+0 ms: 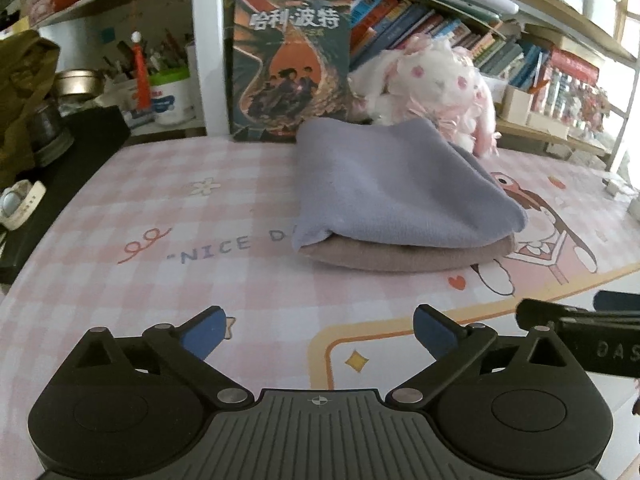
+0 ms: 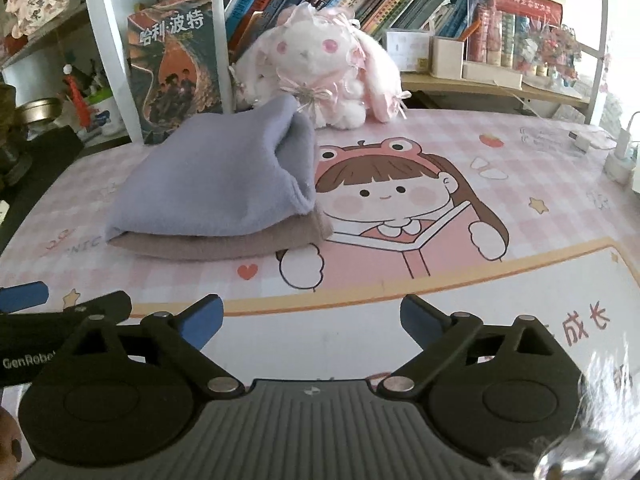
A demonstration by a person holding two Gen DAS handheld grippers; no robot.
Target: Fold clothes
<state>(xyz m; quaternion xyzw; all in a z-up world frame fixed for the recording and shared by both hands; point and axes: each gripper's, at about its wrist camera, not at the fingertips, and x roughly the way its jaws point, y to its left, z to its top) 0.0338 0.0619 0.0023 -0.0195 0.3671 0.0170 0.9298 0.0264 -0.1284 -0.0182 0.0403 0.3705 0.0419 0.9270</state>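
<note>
A folded lavender cloth (image 1: 396, 184) lies on top of a folded beige cloth (image 1: 404, 256) on the pink checked desk mat (image 1: 160, 208). The same stack shows in the right wrist view: lavender cloth (image 2: 216, 184) over beige cloth (image 2: 224, 244). My left gripper (image 1: 320, 332) is open and empty, near the desk's front edge, well short of the stack. My right gripper (image 2: 312, 320) is open and empty, in front and right of the stack. The right gripper's side shows at the right of the left wrist view (image 1: 580, 328).
A white and pink plush rabbit (image 2: 320, 64) sits behind the stack, next to an upright book (image 1: 292, 64). Bookshelves line the back. Jars and a pen cup (image 1: 168, 92) stand back left; a watch (image 1: 20, 200) lies left. A charger and cable (image 2: 620, 152) lie far right.
</note>
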